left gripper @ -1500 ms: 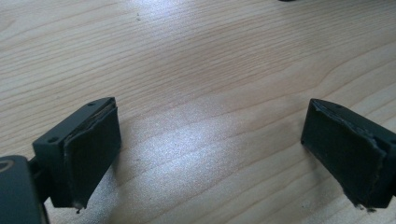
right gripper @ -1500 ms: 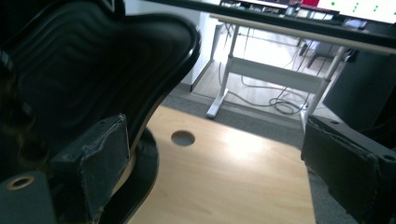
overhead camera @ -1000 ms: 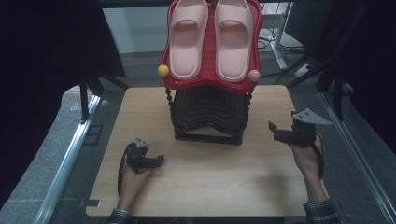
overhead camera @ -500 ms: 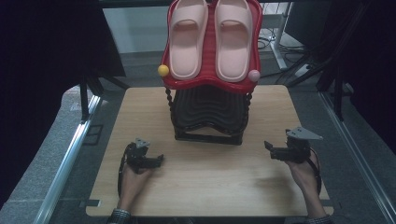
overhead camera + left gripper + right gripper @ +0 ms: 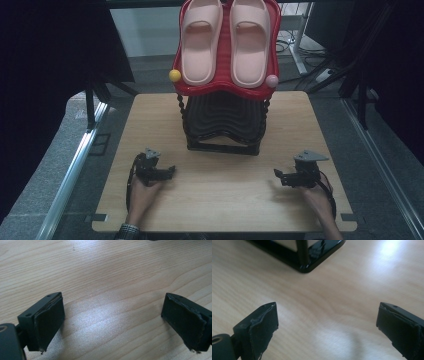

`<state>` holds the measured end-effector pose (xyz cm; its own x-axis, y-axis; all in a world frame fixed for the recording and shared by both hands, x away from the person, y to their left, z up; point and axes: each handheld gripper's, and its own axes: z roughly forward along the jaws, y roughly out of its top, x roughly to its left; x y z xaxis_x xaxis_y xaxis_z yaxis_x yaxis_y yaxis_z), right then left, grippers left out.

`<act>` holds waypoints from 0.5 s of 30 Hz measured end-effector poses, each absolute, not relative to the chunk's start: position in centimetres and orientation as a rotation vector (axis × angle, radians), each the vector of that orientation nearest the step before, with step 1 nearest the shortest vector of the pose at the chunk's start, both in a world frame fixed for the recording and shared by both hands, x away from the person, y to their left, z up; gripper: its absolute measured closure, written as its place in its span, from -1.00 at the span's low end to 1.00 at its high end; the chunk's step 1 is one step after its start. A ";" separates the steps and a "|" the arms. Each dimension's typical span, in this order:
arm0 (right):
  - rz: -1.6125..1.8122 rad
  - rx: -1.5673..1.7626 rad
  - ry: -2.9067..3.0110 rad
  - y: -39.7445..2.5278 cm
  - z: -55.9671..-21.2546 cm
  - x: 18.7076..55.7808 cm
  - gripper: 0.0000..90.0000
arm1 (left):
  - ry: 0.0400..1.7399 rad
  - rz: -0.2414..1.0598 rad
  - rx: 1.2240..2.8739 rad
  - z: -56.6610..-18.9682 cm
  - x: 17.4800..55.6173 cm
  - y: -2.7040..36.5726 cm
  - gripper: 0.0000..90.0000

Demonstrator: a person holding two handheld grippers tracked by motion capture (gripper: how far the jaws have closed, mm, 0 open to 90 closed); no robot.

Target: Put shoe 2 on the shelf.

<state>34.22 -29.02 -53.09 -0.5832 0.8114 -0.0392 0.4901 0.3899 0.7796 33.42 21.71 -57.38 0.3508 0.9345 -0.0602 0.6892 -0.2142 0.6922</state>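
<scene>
Two pink slippers [image 5: 222,42] lie side by side on the red top tier [image 5: 220,89] of a shoe rack, above a black lower tier [image 5: 223,120], at the back middle of the wooden table [image 5: 220,195]. My left gripper [image 5: 171,172] rests low on the table at the front left, open, with bare wood between its pads [image 5: 48,322]. At the front right, my right gripper [image 5: 276,175] is also open and empty, pointing left; the rack's black base corner [image 5: 308,265] shows ahead of its jaws.
A yellow ball [image 5: 174,75] and a pink ball [image 5: 271,81] cap the red tier's front corners. Metal rails [image 5: 75,165] run along both sides of the table. Cables [image 5: 320,75] lie on the floor at the back right.
My right gripper has come down and toward the front edge of the table, settling low at the front right. The left gripper has stayed where it was.
</scene>
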 end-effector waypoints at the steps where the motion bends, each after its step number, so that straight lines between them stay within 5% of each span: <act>1: 1.041 1.122 2.249 -28.9 -53.4 34.2 -0.91 | 1.409 0.498 1.983 -57.4 33.4 21.7 -0.89; 15: 0.939 1.123 2.351 -27.3 -55.2 34.1 -0.92 | 1.408 0.495 1.986 -57.4 33.4 21.7 -0.90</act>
<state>34.09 -27.34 -55.20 -0.6143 0.7879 -0.0432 0.5416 0.4608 0.7031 33.36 21.67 -57.38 0.3531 0.9336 -0.0611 0.6902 -0.2159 0.6907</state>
